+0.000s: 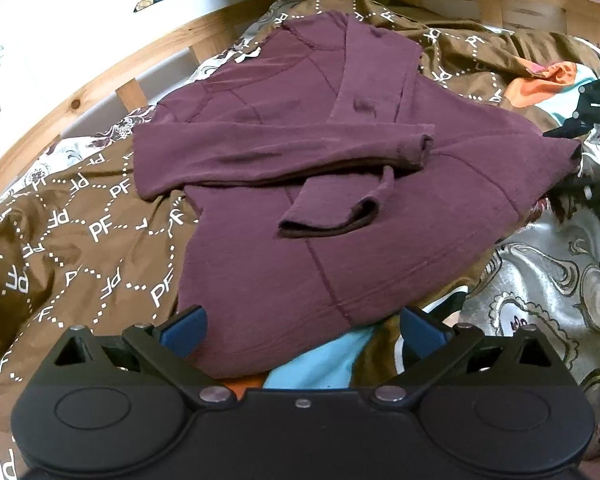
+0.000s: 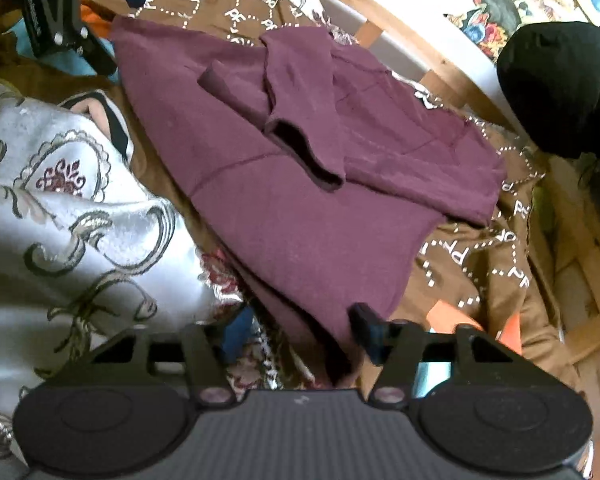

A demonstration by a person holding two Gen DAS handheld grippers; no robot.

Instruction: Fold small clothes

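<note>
A maroon long-sleeved top (image 1: 300, 184) lies on a brown "PF" patterned cover (image 1: 80, 240), both sleeves folded across its body. My left gripper (image 1: 300, 332) is open with its blue fingertips on either side of the top's near hem corner. The top also shows in the right wrist view (image 2: 308, 208). My right gripper (image 2: 300, 332) is open around another hem corner; the cloth hangs between its fingers. The right gripper shows at the far right edge of the left wrist view (image 1: 576, 132), and the left gripper at the top left of the right wrist view (image 2: 72, 20).
A wooden bed frame (image 1: 100, 80) runs behind the cover. A silver floral-patterned bedspread (image 2: 60, 220) lies beside the top. Orange and light-blue clothes (image 1: 548, 80) lie nearby. A black bundle (image 2: 560, 88) sits by the frame.
</note>
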